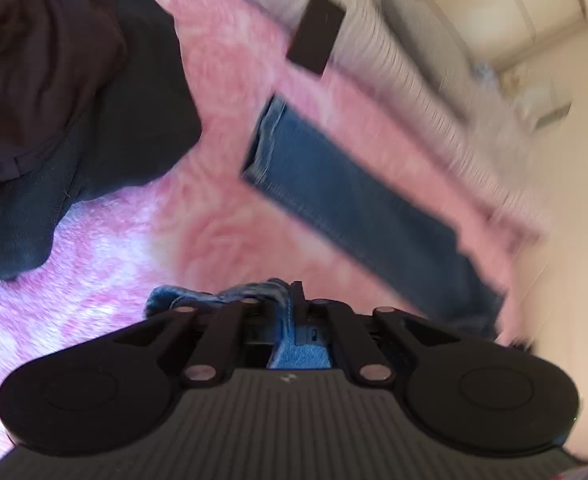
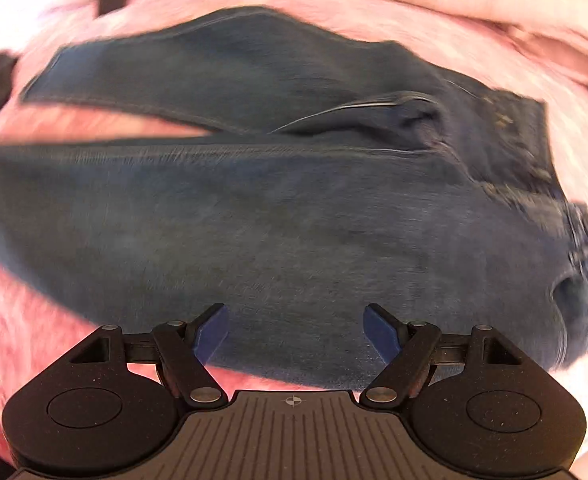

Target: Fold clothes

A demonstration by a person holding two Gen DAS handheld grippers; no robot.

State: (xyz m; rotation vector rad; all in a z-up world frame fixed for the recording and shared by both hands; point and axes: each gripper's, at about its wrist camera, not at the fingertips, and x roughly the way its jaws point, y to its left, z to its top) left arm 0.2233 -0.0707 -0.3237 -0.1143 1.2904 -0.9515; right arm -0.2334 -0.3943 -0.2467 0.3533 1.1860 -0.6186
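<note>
Pink fuzzy blanket [image 1: 221,80] carries jeans [image 2: 277,216]; dark garment [image 1: 65,92] at 10 o'clock. Left hand-held gripper [image 1: 289,312] pinches denim; right hand-held gripper [image 2: 296,334] gapes wide above jeans.

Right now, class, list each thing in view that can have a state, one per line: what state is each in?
Blue denim jeans: spread out unfolded on the pink fluffy blanket, one leg end pinched.
Left tongs: shut on the jeans' leg end.
Right tongs: open, above the denim.
Dark crumpled garment: unfolded heap.
</note>
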